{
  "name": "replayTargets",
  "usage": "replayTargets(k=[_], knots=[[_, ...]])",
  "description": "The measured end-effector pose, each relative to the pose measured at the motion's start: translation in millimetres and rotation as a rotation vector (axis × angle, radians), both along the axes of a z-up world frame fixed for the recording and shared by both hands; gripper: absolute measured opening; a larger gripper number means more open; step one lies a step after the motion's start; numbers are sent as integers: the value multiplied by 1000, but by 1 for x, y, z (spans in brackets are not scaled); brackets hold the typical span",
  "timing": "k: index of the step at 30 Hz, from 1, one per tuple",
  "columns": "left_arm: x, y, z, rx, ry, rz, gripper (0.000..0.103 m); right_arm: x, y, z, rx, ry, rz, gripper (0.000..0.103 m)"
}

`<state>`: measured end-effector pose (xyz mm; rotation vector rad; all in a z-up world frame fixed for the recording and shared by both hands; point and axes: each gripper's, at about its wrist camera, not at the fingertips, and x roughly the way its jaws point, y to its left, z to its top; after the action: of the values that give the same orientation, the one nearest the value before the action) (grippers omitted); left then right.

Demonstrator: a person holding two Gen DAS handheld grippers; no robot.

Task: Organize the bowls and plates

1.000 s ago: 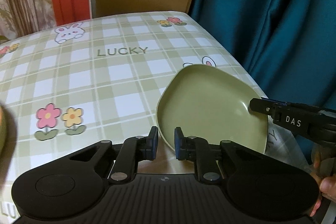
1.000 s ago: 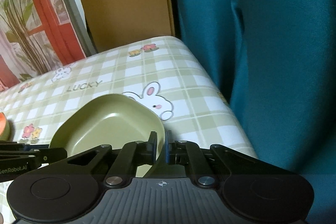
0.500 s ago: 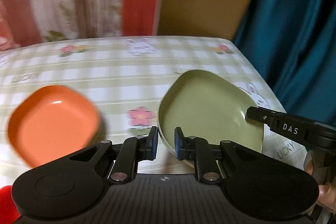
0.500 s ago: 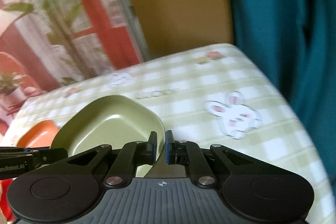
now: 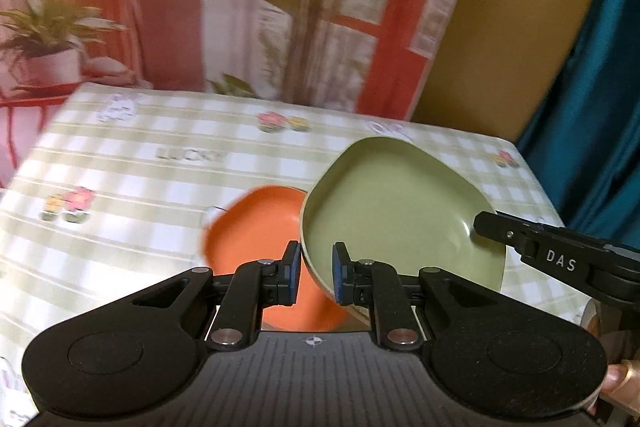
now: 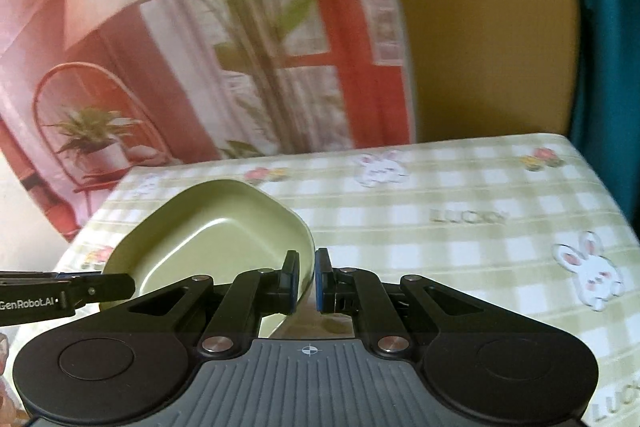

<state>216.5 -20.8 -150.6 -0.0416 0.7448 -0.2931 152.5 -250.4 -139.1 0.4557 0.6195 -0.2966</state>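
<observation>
Green and shallow, the plate (image 5: 396, 203) hangs tilted above the checked surface (image 5: 132, 187), carried from two sides at once. The left gripper (image 5: 316, 277) has its jaws clamped on the near-left rim, and the right gripper (image 6: 306, 279) has its jaws closed on the opposite rim, a two-point hold that probably keeps the plate from swinging. Just below and to its left lies the orange plate (image 5: 260, 223), the likely base for stacking.

Warm indoor light, motion blur across backdrop and tablecloth (image 5: 168, 187), fisheye bending and dark corners at the edges.
</observation>
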Motion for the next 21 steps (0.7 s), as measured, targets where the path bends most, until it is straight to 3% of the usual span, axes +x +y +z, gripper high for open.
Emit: replayTargets(k=[10,21], knots=[[22,46,11,-14,-25,62,17,51,29,5,18,-4,44,8],[53,43,-37,-24,74,38,17,79,17,-31,20,81,-1,8]])
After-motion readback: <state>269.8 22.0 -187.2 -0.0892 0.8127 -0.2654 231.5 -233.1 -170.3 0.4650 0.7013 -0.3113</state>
